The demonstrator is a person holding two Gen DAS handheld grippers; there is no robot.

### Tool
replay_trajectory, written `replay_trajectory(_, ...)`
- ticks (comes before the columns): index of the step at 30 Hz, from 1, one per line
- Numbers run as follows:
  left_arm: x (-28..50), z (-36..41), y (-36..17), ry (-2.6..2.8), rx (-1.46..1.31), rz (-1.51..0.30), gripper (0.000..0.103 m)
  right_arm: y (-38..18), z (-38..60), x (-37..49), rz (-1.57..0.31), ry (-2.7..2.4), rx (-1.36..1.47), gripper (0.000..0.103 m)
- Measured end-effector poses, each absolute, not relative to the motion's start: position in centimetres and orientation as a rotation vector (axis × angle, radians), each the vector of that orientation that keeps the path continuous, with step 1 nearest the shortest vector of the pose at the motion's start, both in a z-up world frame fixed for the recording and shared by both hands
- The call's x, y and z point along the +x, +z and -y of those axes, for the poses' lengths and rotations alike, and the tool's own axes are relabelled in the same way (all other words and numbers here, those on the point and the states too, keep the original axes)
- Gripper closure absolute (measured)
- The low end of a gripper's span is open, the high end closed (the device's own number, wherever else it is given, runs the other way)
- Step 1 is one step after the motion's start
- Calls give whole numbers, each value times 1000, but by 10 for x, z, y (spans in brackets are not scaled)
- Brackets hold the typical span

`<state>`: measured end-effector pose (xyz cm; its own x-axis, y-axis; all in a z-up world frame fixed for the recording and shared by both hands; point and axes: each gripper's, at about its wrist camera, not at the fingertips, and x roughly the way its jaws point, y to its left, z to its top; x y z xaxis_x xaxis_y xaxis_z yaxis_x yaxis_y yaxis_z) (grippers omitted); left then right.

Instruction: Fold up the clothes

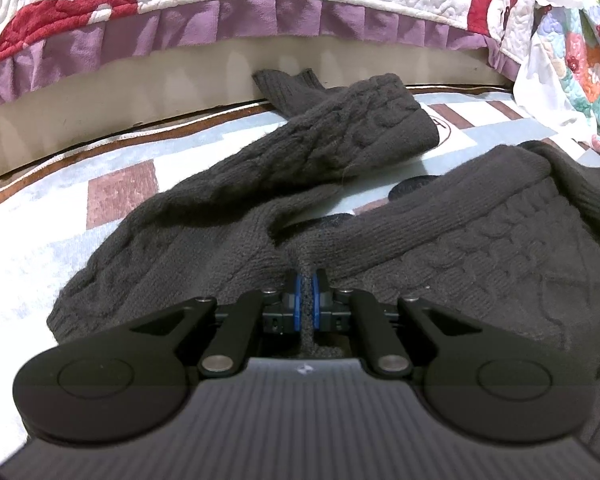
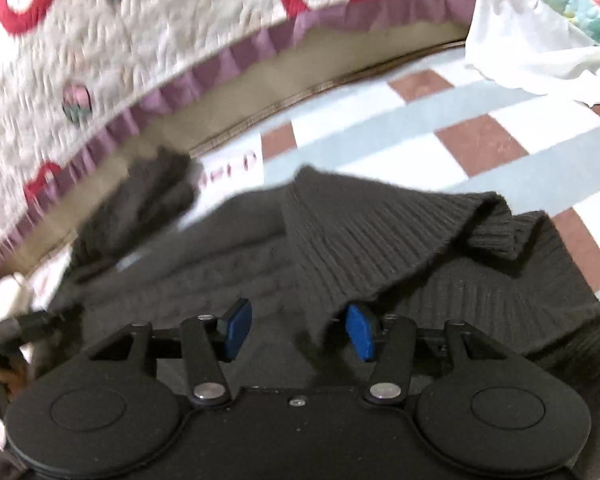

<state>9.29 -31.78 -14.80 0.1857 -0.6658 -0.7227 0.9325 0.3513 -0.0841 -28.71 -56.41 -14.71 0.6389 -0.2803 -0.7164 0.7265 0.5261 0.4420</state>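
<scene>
A dark grey cable-knit sweater [image 1: 480,240] lies crumpled on a checked mat. One sleeve [image 1: 340,136] stretches away toward the bed's base. My left gripper [image 1: 308,276] is shut on a raised fold of the knit, which shows pinched between the blue pads. In the right wrist view the same sweater [image 2: 228,280] fills the middle, and a ribbed band [image 2: 380,232] is flipped over on top. My right gripper [image 2: 298,316] stands open just above the knit. The tip of the ribbed band hangs between its blue pads [image 2: 236,328], close to the right one, and is not pinched.
The mat [image 1: 120,192] has pale blue, white and brown squares. Behind it runs the bed's base under a white quilted cover with a purple frill [image 1: 260,12]. A flowered quilt and white cloth [image 2: 532,40] hang at the right.
</scene>
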Motion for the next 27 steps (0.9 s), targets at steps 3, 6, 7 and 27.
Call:
replay_trajectory(3,93,318,-148,-1174,427,-755,97,-150,576,-285,-606,-696,826,41)
replay_trajectory(6,93,318,-149,-1177,428,-752,97,-160,593,-281,-571,-768,871,37)
replay_trajectory(7,93,318,-149,-1177,428,-746,97,-165,603,-279,-562,-791,895,35)
replay_trajectory(27,116,297,-103,-1165,351,-744,56,-120,724,-157,-1107,-1030,376,52)
